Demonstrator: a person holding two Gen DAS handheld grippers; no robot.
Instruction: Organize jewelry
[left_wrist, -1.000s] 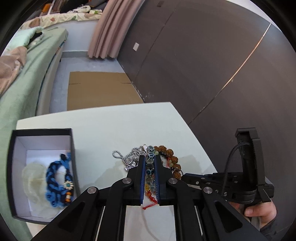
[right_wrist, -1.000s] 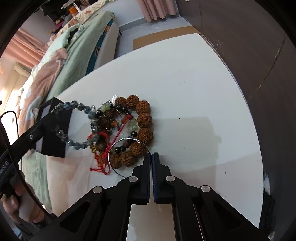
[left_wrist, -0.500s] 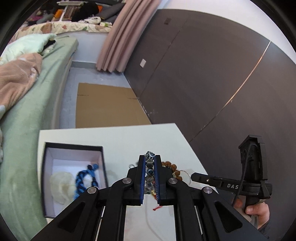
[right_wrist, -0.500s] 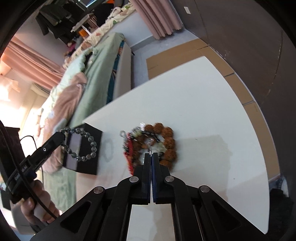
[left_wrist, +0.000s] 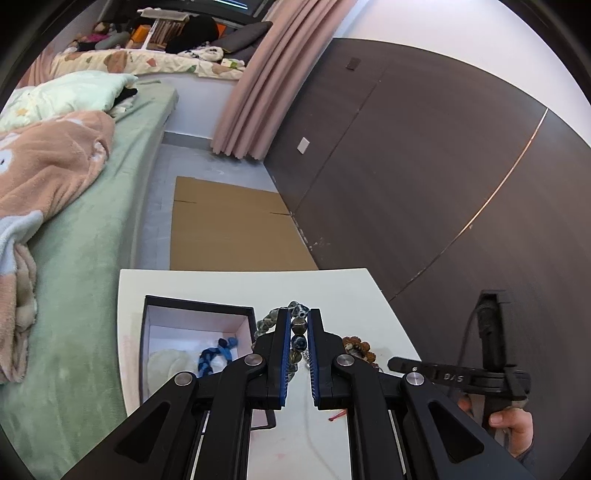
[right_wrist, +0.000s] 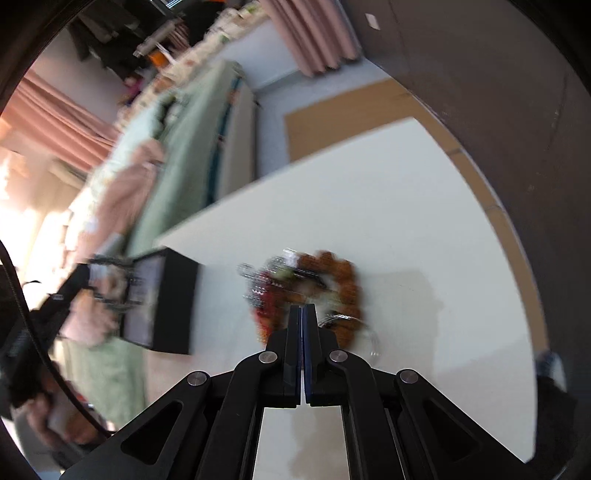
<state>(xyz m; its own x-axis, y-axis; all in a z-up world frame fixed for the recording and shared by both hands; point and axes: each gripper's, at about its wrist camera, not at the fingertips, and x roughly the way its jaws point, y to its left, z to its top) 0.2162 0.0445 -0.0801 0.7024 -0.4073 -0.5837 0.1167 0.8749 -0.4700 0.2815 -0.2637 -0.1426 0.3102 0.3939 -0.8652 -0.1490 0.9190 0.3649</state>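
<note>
Bracelet (left_wrist: 298, 334) between left gripper (left_wrist: 298, 325) fingers; box (left_wrist: 192, 332) beside.

Home bedroom: bed (left_wrist: 92, 229) w/ blankets (left_wrist: 48, 158), pink curtains (left_wrist: 258, 85), dark wardrobe (left_wrist: 424, 177).

The left gripper (left_wrist: 298, 325) has its jaws clamped on beads; the right gripper (right_wrist: 302, 314) is fully closed

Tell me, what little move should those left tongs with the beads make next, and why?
Probably a short carry leftward, then let go. The left tongs grip a dark beaded bracelet beside the black box, not yet over its opening. A blue braided bracelet already lies inside, so the beads likely belong there too.
</note>
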